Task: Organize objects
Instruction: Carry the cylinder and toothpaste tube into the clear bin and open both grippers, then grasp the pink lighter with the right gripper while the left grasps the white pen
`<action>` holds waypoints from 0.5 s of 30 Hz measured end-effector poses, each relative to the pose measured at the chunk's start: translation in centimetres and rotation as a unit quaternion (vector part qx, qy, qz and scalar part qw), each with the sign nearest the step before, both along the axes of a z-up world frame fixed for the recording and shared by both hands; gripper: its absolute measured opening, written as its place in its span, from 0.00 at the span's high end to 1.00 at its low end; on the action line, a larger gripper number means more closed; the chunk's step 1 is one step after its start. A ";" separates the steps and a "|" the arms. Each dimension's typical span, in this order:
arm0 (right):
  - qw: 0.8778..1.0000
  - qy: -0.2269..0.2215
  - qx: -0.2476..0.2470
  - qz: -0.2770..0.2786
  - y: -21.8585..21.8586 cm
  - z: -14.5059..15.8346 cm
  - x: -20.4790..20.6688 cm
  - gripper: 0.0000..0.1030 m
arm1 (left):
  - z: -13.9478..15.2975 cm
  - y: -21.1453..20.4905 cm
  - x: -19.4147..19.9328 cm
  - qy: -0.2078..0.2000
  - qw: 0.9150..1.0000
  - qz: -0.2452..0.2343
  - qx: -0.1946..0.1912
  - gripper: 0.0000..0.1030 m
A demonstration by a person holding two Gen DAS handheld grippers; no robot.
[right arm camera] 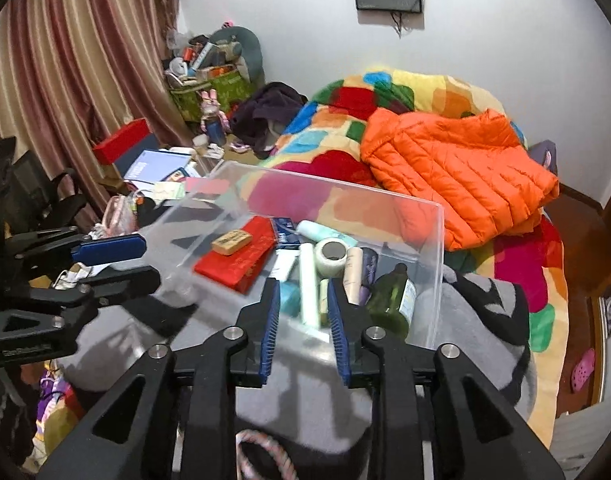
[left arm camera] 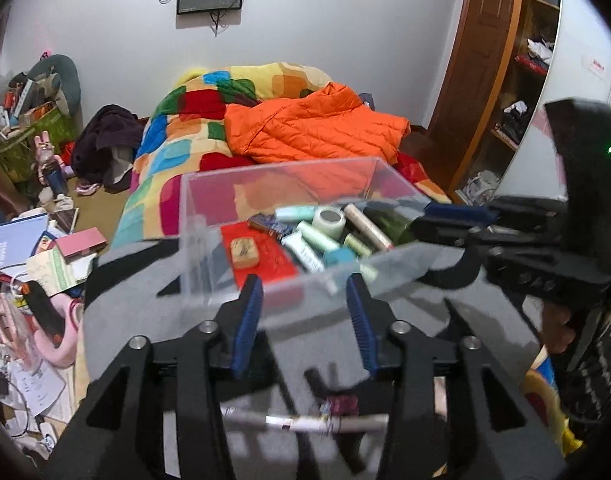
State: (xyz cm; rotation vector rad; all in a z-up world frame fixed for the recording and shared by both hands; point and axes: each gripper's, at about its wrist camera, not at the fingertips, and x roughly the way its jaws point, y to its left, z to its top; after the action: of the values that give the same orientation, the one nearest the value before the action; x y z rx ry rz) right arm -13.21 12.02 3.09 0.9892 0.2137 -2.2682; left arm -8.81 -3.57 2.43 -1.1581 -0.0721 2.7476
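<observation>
A clear plastic box (left arm camera: 209, 240) (right arm camera: 433, 280) sits on a grey and black garment on the bed. It holds a red packet (left arm camera: 265, 256) (right arm camera: 237, 264), a tan soap bar (left arm camera: 244, 253) (right arm camera: 230, 242), a tape roll (left arm camera: 329, 220) (right arm camera: 332, 254), several tubes and a green bottle (right arm camera: 391, 300). My left gripper (left arm camera: 305, 300) is open at the box's near wall, empty. My right gripper (right arm camera: 303, 300) is open at the box's other side, empty; it also shows in the left wrist view (left arm camera: 457, 216). The left gripper shows in the right wrist view (right arm camera: 113, 264).
An orange down jacket (left arm camera: 317, 124) (right arm camera: 461, 184) lies on a colourful quilt (left arm camera: 185, 128) behind the box. A cluttered pile of books, boxes and bags (left arm camera: 33, 248) fills the floor left of the bed. A wooden shelf (left arm camera: 517, 92) stands at right. A pen-like item (left arm camera: 301, 422) lies below my left gripper.
</observation>
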 end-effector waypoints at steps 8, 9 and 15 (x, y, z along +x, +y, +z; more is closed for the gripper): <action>0.996 -0.053 0.013 0.064 -2.5 -3.2 3.8 0.77 | -2.9 -2.1 2.8 -0.041 0.999 0.024 0.002 0.53; 0.995 -0.063 0.017 0.070 -3.0 -3.9 4.1 0.77 | -3.3 -2.3 3.0 -0.046 0.999 0.027 0.003 0.53; 0.988 -0.102 0.042 0.103 -5.1 -6.9 5.2 0.77 | -5.6 -3.0 2.4 -0.070 0.997 0.038 -0.005 0.53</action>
State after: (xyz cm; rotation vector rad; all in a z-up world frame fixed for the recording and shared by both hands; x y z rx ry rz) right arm -7.98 6.89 -3.84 1.1797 0.3109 -1.9702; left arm -6.38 -6.59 -3.20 -1.3767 -0.1224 2.7304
